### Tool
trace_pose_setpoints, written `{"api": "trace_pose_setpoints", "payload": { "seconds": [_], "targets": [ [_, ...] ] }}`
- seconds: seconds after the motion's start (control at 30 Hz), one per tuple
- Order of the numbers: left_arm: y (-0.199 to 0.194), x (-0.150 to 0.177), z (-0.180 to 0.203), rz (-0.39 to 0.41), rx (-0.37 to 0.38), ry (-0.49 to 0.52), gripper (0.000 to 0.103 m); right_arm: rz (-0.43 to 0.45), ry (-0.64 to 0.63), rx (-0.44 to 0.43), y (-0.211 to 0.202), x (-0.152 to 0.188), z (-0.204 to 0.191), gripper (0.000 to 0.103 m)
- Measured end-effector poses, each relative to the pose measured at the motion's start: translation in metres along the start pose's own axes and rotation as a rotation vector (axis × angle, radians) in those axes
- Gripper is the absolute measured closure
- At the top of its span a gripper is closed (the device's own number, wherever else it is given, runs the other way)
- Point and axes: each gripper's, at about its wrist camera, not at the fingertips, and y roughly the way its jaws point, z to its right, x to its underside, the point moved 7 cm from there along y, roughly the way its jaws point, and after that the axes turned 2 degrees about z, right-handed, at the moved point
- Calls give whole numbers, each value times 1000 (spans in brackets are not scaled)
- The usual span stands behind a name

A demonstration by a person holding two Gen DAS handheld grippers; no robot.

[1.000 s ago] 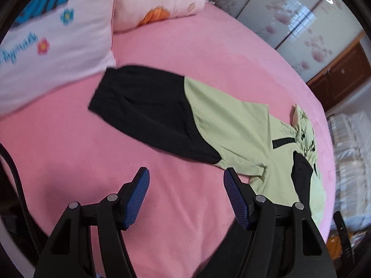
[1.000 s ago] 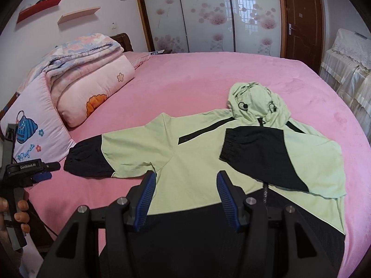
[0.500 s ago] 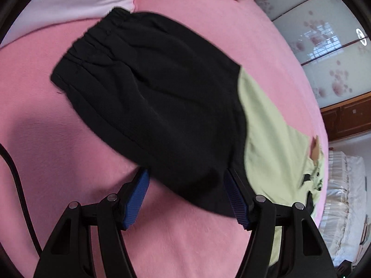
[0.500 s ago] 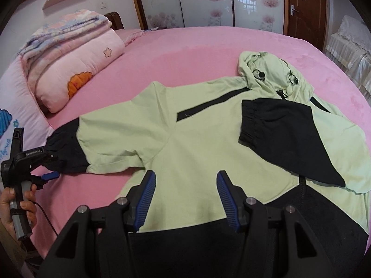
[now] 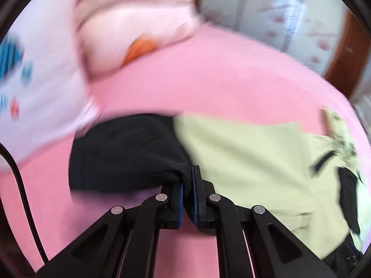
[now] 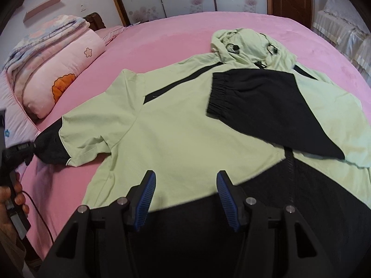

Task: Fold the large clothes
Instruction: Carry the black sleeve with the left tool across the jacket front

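My left gripper (image 5: pixel 186 191) has just clamped onto the black cuff of the outstretched sleeve (image 5: pixel 129 155), cloth pinched between the pads; the jacket (image 6: pixel 185 125) lies spread face-up on the pink bed (image 6: pixel 176 32), hood toward the far side, its other sleeve (image 6: pixel 269 111) already folded across the chest. My right gripper (image 6: pixel 184 193) hangs with jaws parted and empty over the hem (touching nothing, as far as I can tell); I judge the second sleeve fold is in hand; next, carry this cuff across the body, keeping the sleeve flat.
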Motion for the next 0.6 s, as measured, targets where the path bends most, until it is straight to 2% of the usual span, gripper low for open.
{"api": "trace_pose_setpoints", "payload": {
  "seconds": [0.07,0.13,0.17,0.23,0.27,0.3,0.33,0.4,0.43,0.5,0.6],
  "targets": [
    [-27,-10,53,63,70,84,99,11,16,4,-12,6,17,48],
    [-59,-9,131,112,178,196,99,23,43,20,-24,10,37,48],
    [-66,-6,154,119,206,226,99,32,65,30,-32,12,52,48],
    [-82,13,231,104,315,312,99,49,113,56,-45,16,81,48],
    [-85,22,253,94,345,333,98,60,140,70,-53,19,98,48],
    [-86,41,290,72,389,374,95,68,164,84,-59,21,112,48],
    [-84,52,310,53,408,396,91,73,184,99,-64,24,126,48],
    [-71,97,360,-58,473,463,84,81,216,133,-72,30,153,48],
    [-65,117,377,-108,504,485,77,79,226,145,-74,33,161,48],
    [-54,146,395,-187,530,509,75,71,263,165,-79,42,185,48],
    [-44,175,409,-239,539,528,72,68,304,170,-83,52,208,48]
  ]
}}
